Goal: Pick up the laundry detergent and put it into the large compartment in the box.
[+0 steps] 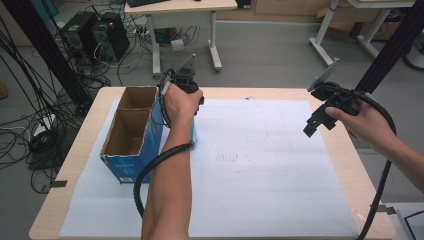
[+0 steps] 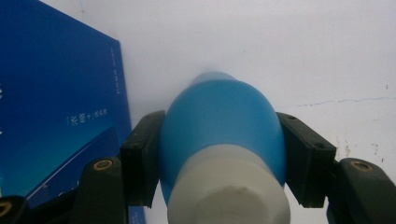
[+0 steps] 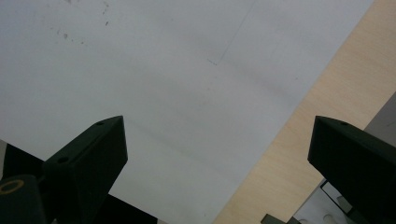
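The left gripper point(image 2: 219, 154) clamps a blue bottle point(image 2: 219, 121) beside the blue carton point(image 1: 131, 131) (smooth, rounded sides); it may slip or clip the carton's wall, while the right gripper point(image 3: 219, 154) hangs wide open, holding nothing

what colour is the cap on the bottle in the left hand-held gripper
White, on a blue bottle; the cap shows best in the left gripper view.

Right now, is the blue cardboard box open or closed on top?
Open: the blue cardboard box shows its bare brown inside from above, with no lid over either compartment.
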The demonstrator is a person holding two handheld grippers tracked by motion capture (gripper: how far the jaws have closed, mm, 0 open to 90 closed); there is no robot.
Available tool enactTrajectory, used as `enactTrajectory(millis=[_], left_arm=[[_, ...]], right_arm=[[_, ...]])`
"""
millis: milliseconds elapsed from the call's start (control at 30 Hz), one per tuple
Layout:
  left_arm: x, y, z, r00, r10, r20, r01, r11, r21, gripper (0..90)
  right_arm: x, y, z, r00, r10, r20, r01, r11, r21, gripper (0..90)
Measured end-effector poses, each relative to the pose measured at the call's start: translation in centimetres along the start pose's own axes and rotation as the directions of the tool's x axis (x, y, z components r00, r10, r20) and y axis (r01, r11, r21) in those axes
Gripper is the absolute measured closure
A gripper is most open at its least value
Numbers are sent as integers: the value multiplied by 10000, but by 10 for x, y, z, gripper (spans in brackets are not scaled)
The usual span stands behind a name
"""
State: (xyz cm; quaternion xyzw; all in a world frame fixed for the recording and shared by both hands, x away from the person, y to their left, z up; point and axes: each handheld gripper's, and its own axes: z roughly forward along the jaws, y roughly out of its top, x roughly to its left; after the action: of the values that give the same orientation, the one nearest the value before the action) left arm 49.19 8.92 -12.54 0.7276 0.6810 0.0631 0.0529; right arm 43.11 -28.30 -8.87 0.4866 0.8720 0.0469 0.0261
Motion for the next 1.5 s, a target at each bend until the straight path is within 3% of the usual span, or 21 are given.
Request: enactTrajectory(millis=[300,900,1100,1267,1500], left_arm=[[2,-6,-27,10000,-17,52,19,9996,-292,383],[-6,-23,-110,9998,194,-94,-202,9959,-879,383],[1,-33,-141,9999,59,135,-40,9908,-1353,383],[8,-43,-174,9995,-124,292,178,9808,-1942,383],[17,-51,-211,9993,-333,151,359,9719,-2327,383]], right_arm=[[4,-4,-5,10000,14,64,-13,10000,-65,47],[14,-15,-19,9998,-88,176,93,9995,-286,47],[17,-16,-23,9998,-104,147,109,9994,-343,47],[19,-17,-26,9998,-169,82,172,9991,-389,47],[22,-18,-28,9996,-251,129,256,9986,-463,47]])
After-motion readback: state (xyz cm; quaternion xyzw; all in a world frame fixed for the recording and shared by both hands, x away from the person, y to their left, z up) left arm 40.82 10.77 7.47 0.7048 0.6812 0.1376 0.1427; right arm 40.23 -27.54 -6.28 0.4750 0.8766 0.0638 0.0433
